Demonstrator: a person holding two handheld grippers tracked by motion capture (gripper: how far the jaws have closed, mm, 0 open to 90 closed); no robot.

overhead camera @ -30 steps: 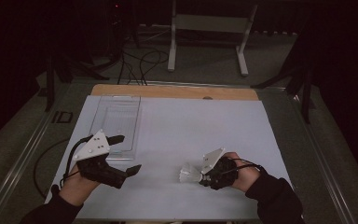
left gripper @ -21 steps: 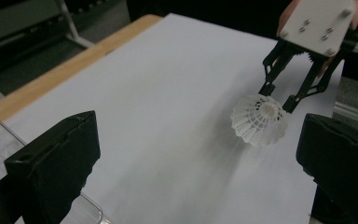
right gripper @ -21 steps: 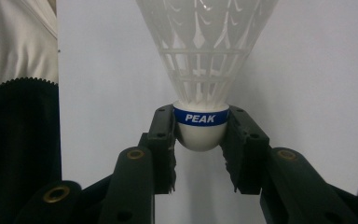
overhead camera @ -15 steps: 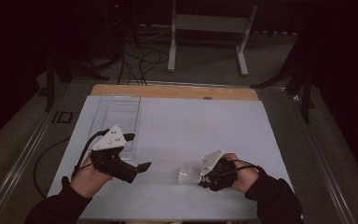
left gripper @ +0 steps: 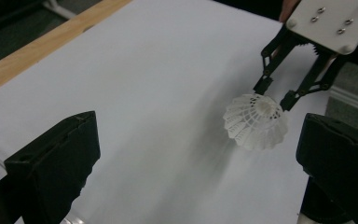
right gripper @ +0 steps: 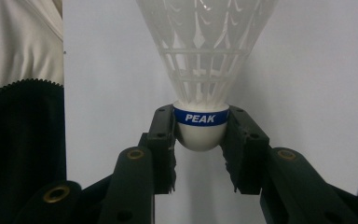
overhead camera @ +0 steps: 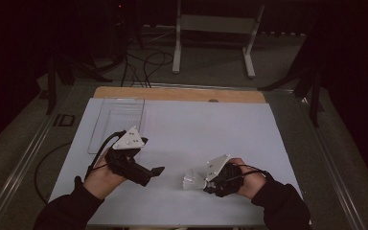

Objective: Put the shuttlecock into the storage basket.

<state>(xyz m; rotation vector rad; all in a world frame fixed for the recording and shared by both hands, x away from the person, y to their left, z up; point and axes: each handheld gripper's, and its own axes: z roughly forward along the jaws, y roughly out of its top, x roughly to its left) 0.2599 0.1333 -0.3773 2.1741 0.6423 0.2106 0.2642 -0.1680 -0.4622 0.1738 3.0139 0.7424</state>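
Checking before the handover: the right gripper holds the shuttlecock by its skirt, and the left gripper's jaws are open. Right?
Not quite. The right gripper clamps the shuttlecock by its cork base, at the blue band, as the right gripper view shows. The left gripper is open.

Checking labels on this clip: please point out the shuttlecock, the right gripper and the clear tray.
shuttlecock (right gripper: pixel 200 133): right gripper view, on its white cork head under the blue band.
right gripper (right gripper: pixel 200 140): right gripper view, midway between the fingertips clamping the cork.
clear tray (overhead camera: pixel 117 115): high view, on its ribbed transparent floor.

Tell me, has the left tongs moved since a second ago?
Yes. The left tongs slid right, away from the clear plastic tray, toward the white plastic shuttlecock.
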